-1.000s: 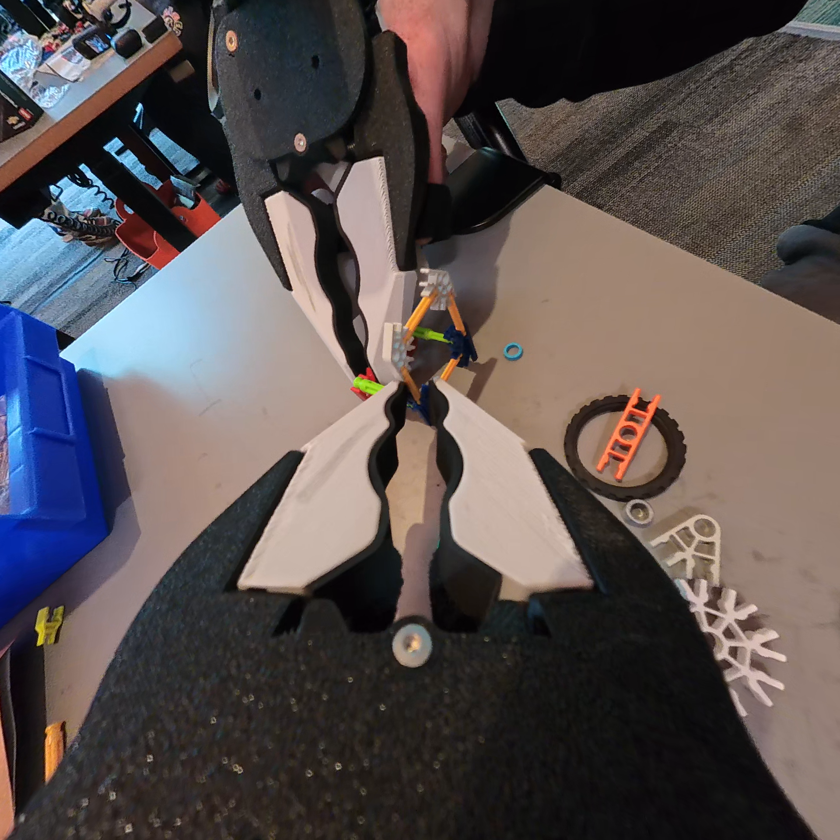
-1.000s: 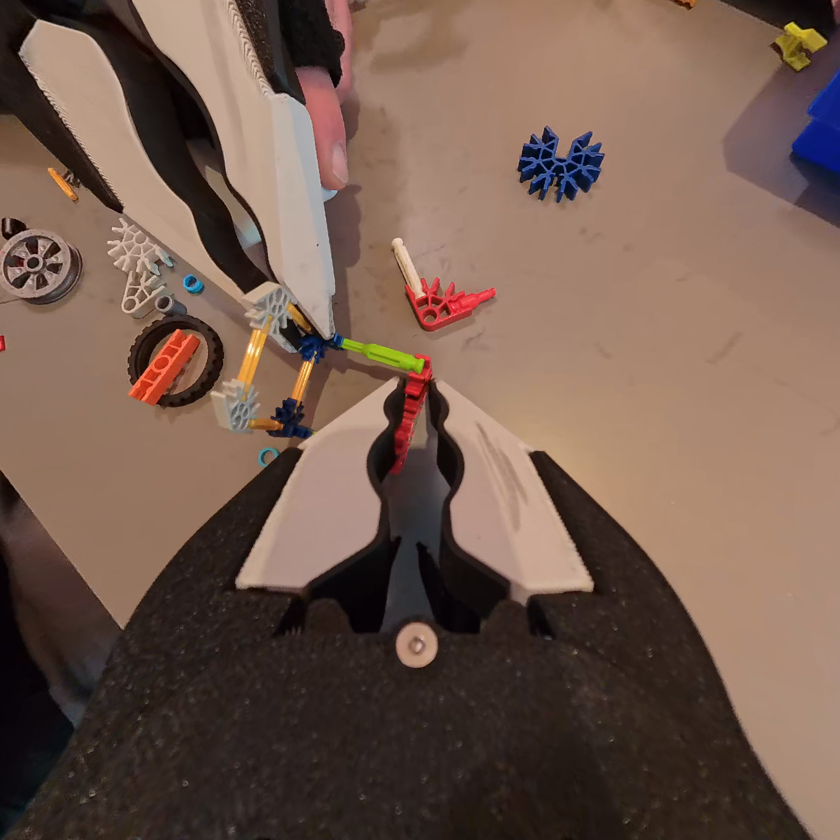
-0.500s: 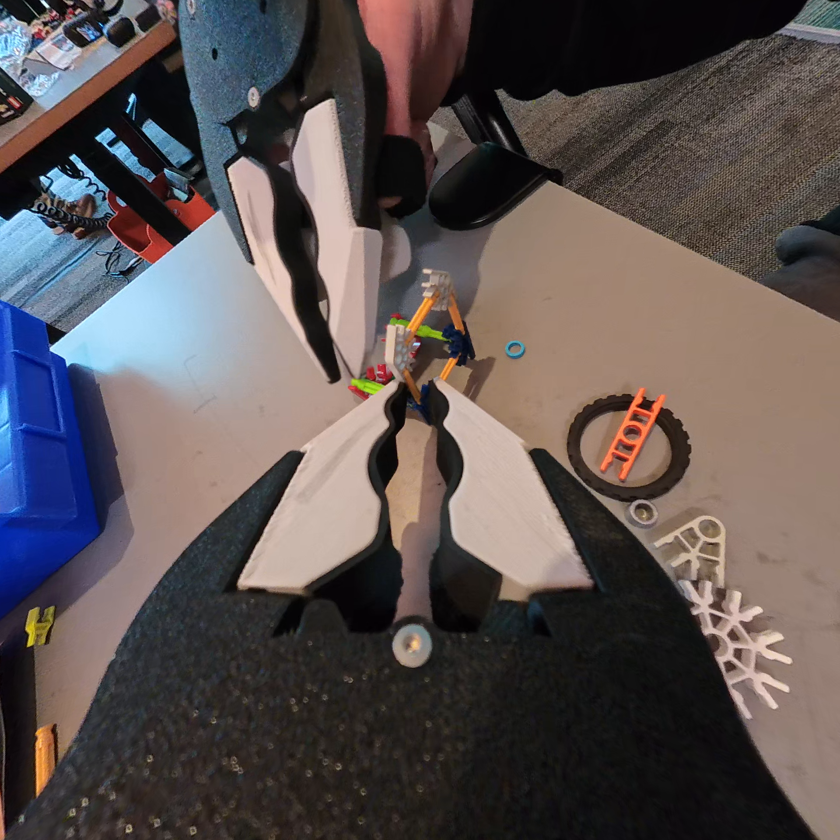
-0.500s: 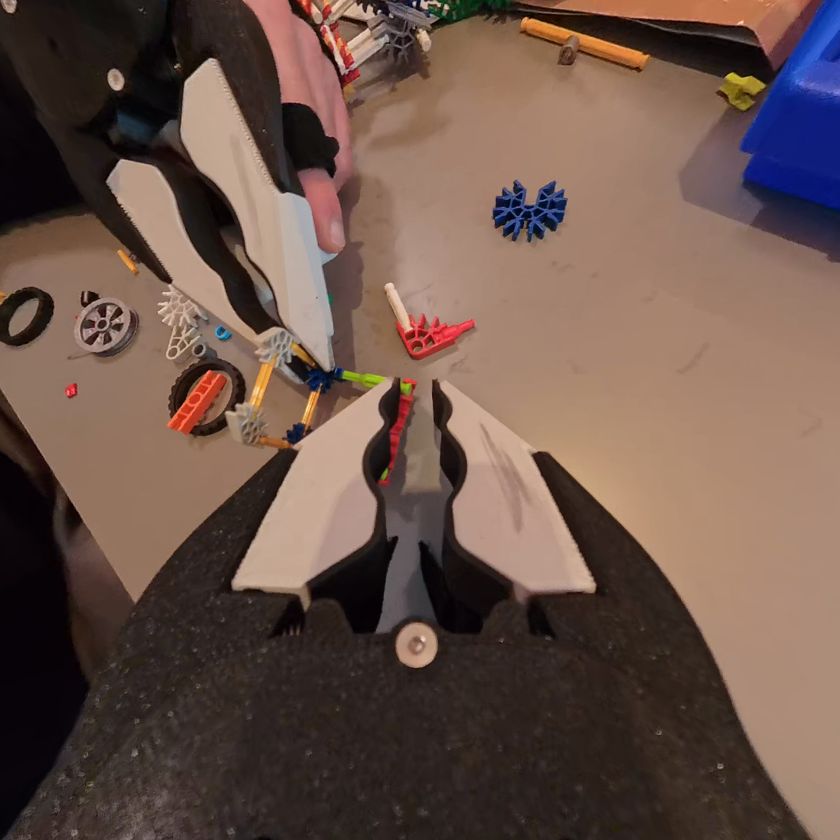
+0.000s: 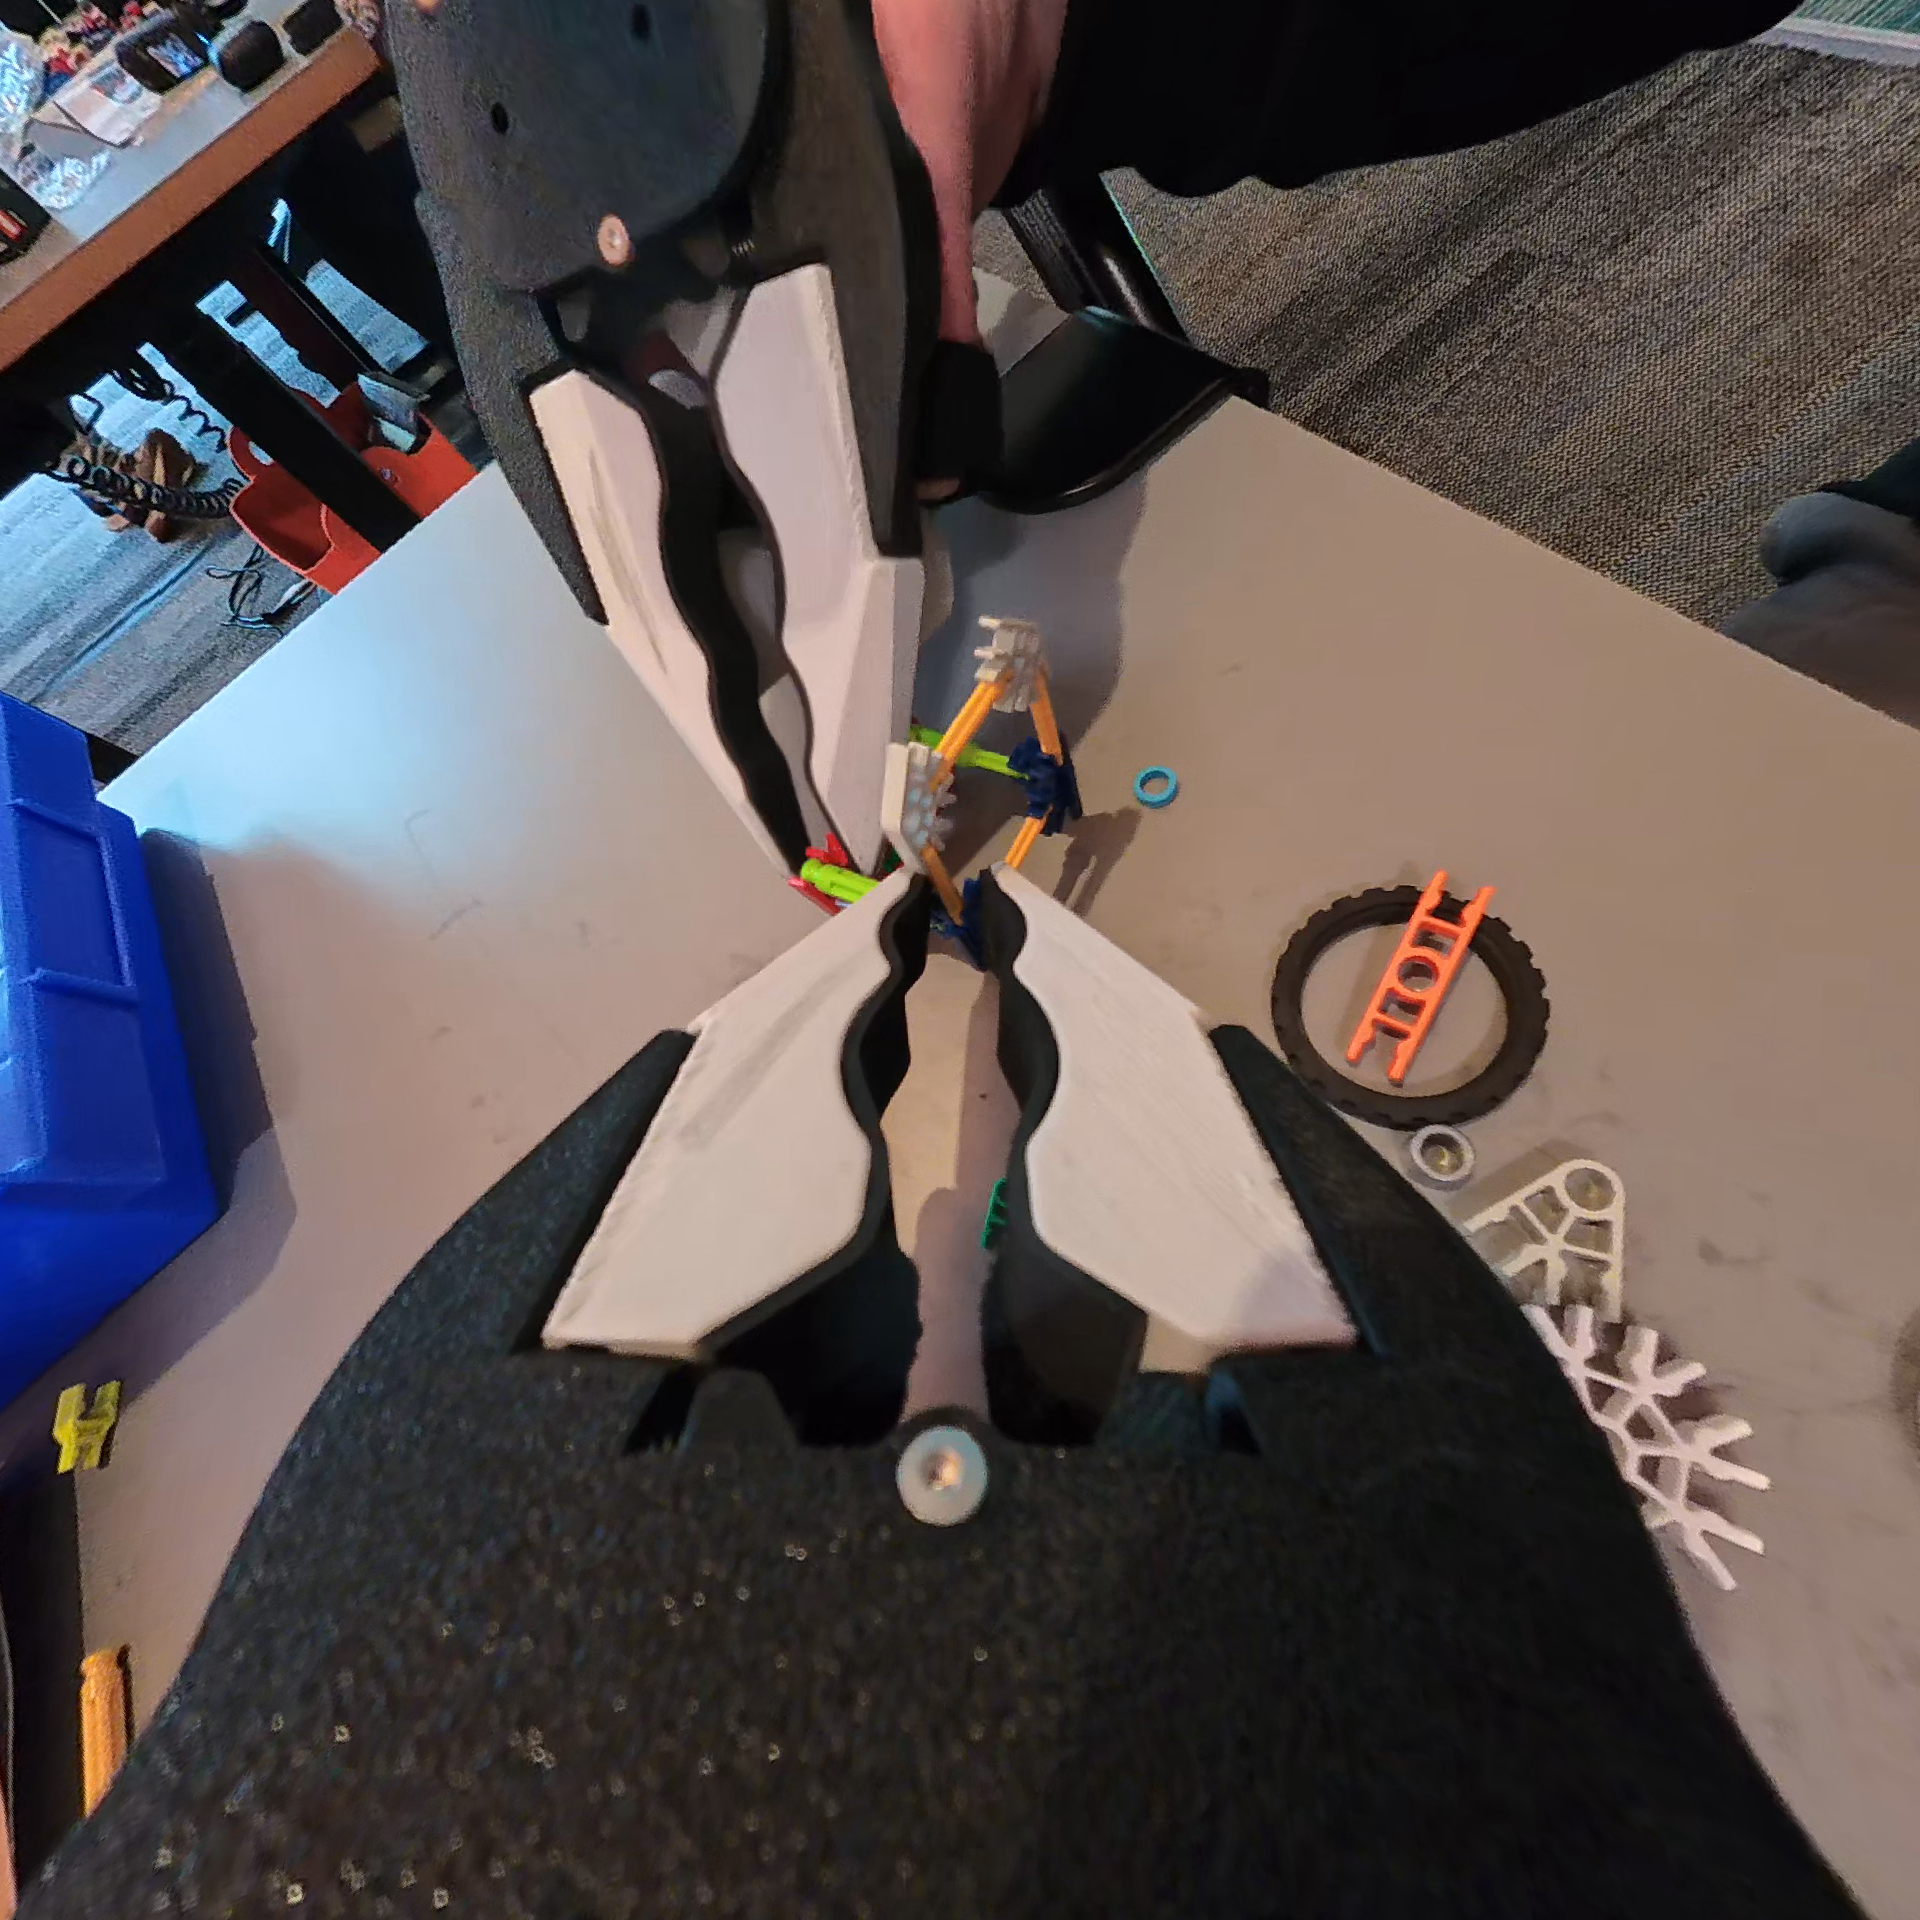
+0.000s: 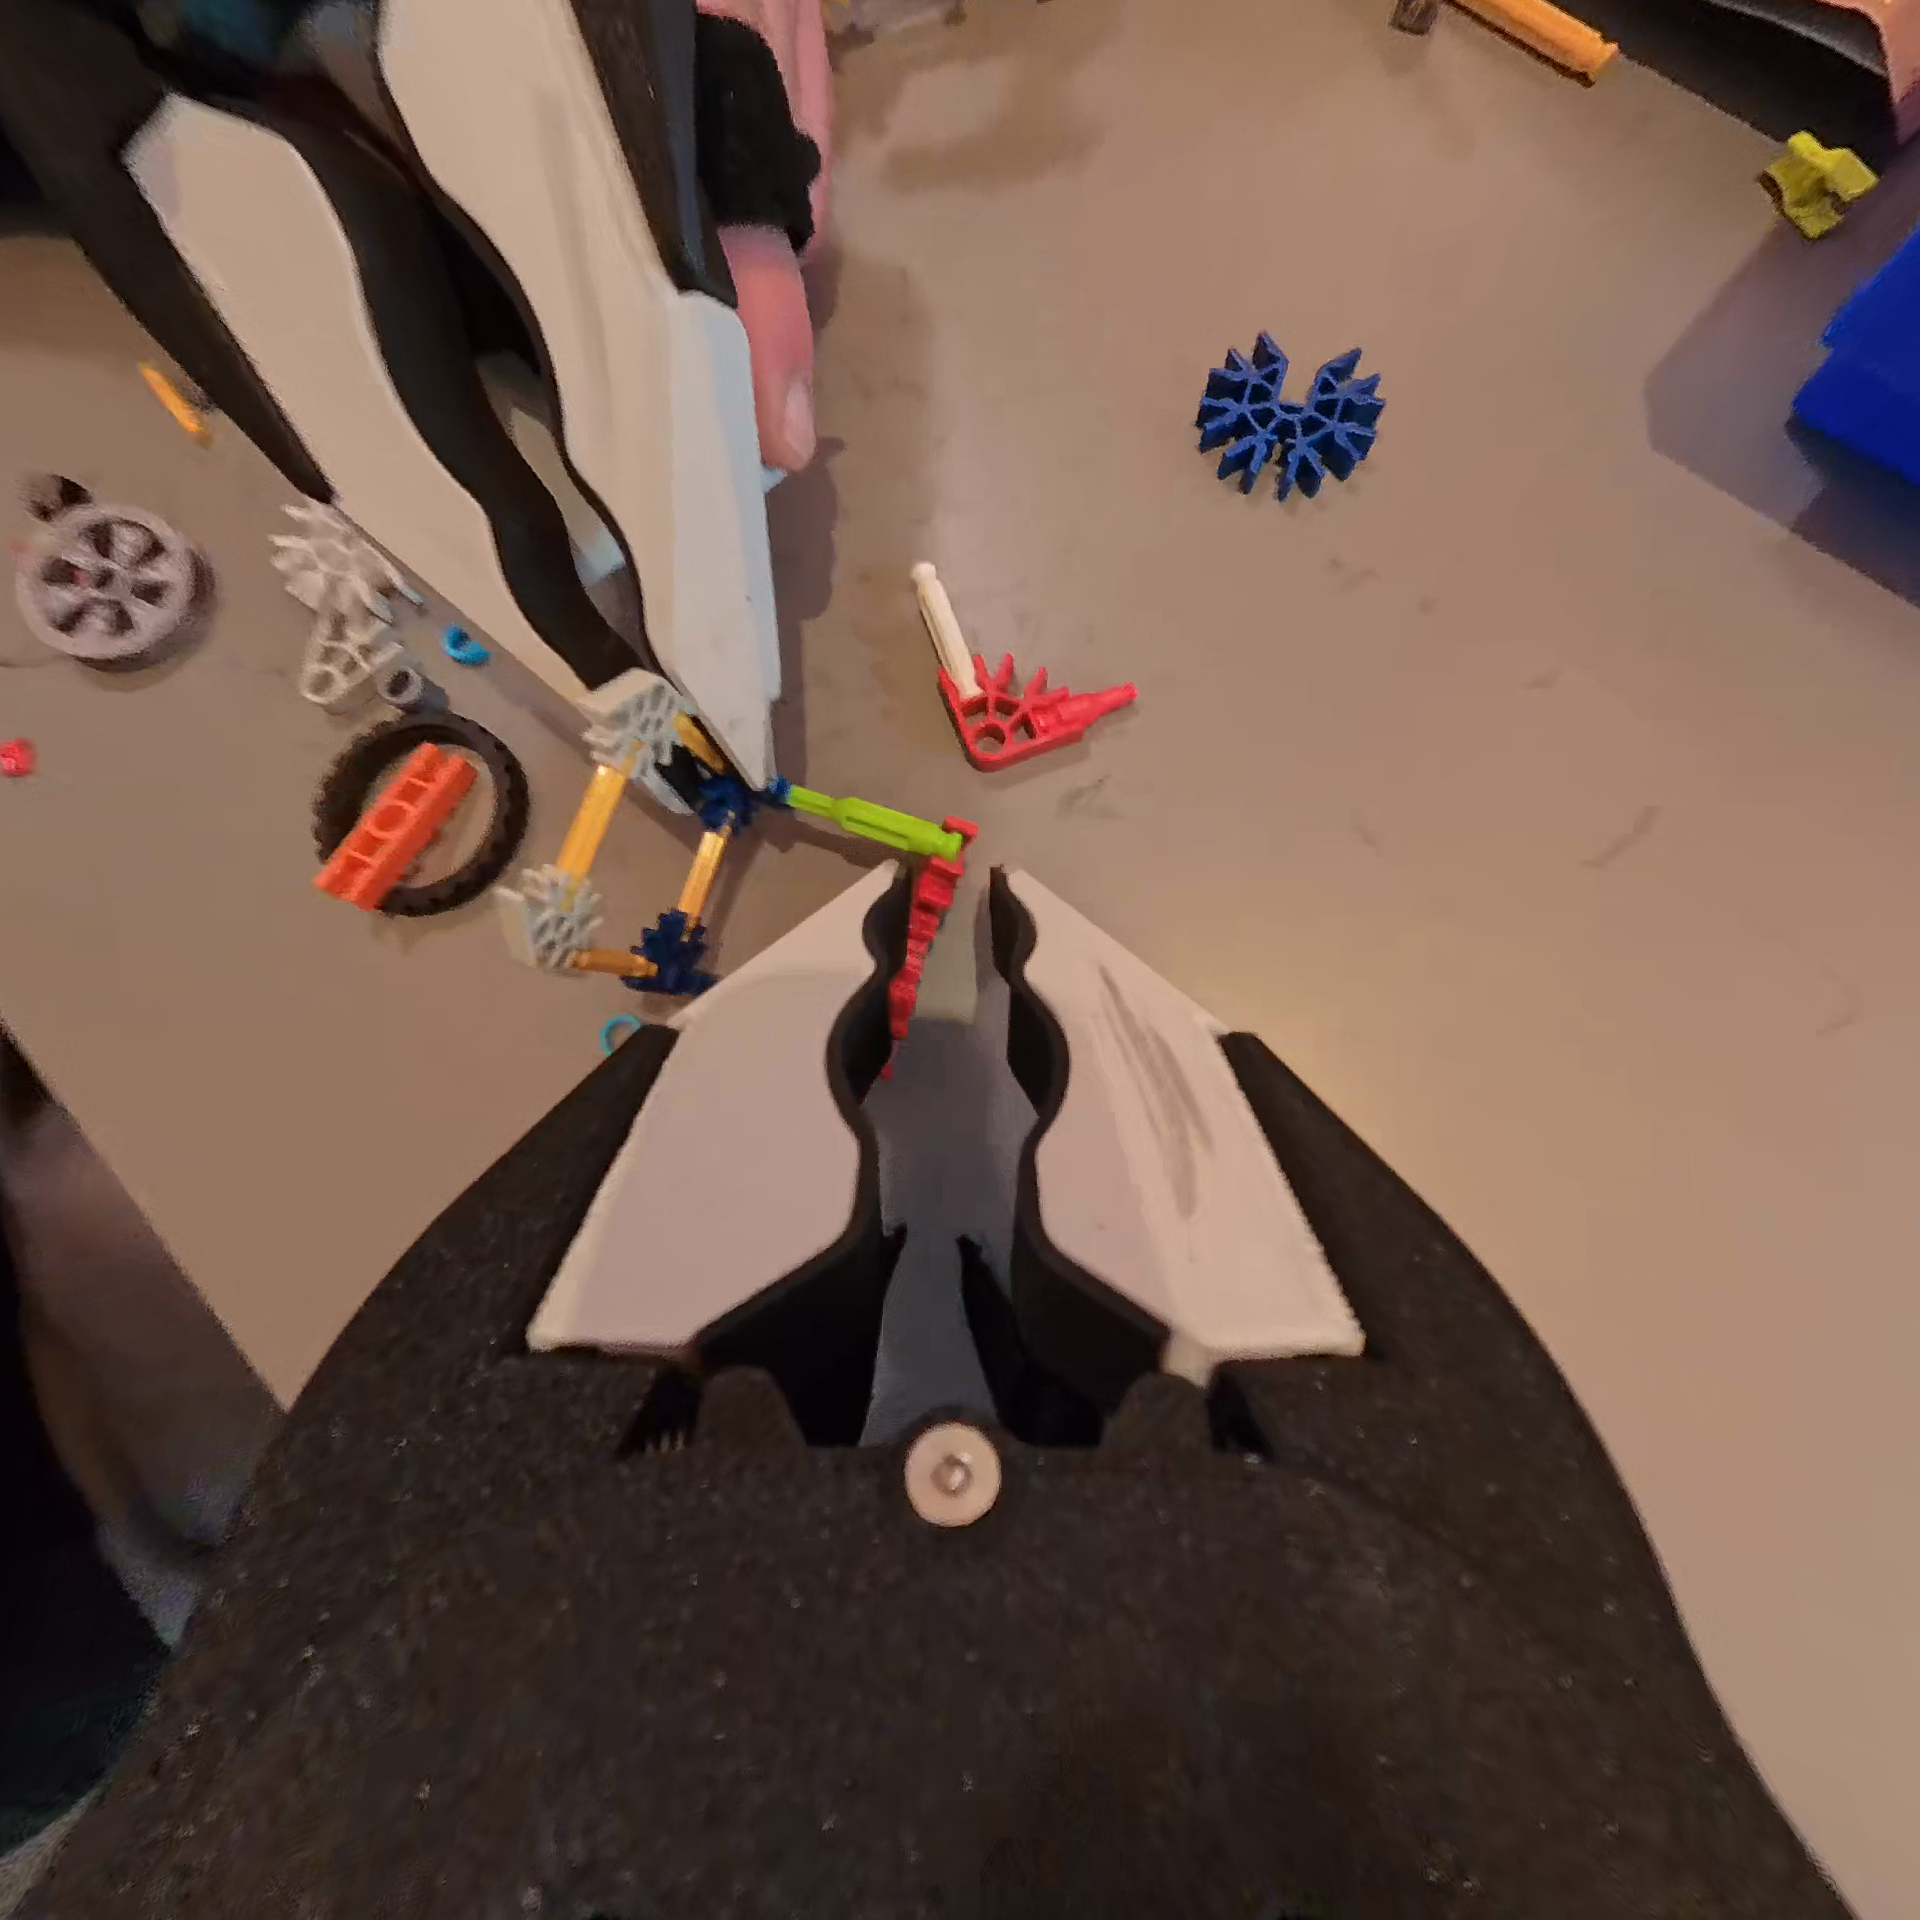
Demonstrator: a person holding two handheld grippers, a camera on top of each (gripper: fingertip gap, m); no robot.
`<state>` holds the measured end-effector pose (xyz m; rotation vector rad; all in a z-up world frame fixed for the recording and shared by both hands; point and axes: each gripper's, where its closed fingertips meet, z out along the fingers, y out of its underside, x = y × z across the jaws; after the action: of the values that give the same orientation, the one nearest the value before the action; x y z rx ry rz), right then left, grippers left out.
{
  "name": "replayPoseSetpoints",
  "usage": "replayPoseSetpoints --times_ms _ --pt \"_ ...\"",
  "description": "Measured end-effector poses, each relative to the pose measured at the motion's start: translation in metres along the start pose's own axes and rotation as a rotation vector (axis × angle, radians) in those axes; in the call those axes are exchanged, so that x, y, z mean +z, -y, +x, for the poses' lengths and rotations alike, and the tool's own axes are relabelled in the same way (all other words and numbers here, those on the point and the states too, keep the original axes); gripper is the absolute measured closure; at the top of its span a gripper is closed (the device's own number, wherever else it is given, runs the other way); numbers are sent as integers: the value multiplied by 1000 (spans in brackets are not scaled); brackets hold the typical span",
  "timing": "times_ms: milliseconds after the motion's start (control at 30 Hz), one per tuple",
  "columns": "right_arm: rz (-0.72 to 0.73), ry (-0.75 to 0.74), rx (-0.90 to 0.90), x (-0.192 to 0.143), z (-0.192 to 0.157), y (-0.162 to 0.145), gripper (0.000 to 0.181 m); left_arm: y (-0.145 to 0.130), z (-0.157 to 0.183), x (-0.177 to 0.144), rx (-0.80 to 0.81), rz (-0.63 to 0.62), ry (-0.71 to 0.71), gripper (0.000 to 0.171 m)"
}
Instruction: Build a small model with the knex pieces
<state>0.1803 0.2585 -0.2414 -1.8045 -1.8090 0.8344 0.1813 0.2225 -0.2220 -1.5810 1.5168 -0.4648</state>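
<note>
A small rod-and-connector frame (image 5: 977, 769) of yellow rods with grey and blue connectors is held just above the grey table (image 5: 1351, 644). My left gripper (image 5: 956, 883) is shut on its near blue connector (image 5: 961, 920). The frame also shows in the right wrist view (image 6: 623, 862), with the left gripper's fingers (image 6: 686, 520) on it. A green rod (image 6: 862, 816) runs from the frame to a red connector (image 6: 925, 935). My right gripper (image 6: 945, 871) straddles that red connector. Its jaws are slightly apart, and the connector lies against the left one. The right gripper (image 5: 831, 852) comes in from above in the left wrist view.
A black tyre (image 5: 1299, 997) with an orange ladder piece (image 5: 1413, 966), white connectors (image 5: 1652, 1444) and a blue ring (image 5: 1155, 787) lie to the right. A blue bin (image 5: 73, 1039) stands left. A red connector with a white rod (image 6: 1018, 707) and blue connectors (image 6: 1288, 416) lie beyond. Across from one pair of fingers to the other is roughly 4 centimetres.
The right gripper pulled up and away half a second ago, then came back down to the red connector. Its jaws have parted a little. The left gripper has held still.
</note>
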Motion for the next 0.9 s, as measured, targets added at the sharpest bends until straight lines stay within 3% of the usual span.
replayPoseSetpoints --times_ms 433,900 --pt "-53 -163 -190 7 3 -4 174 0 0 0 -30 2 -15 165" --pt "11 -131 -163 9 1 -3 175 1 0 5 2 2 4 153"
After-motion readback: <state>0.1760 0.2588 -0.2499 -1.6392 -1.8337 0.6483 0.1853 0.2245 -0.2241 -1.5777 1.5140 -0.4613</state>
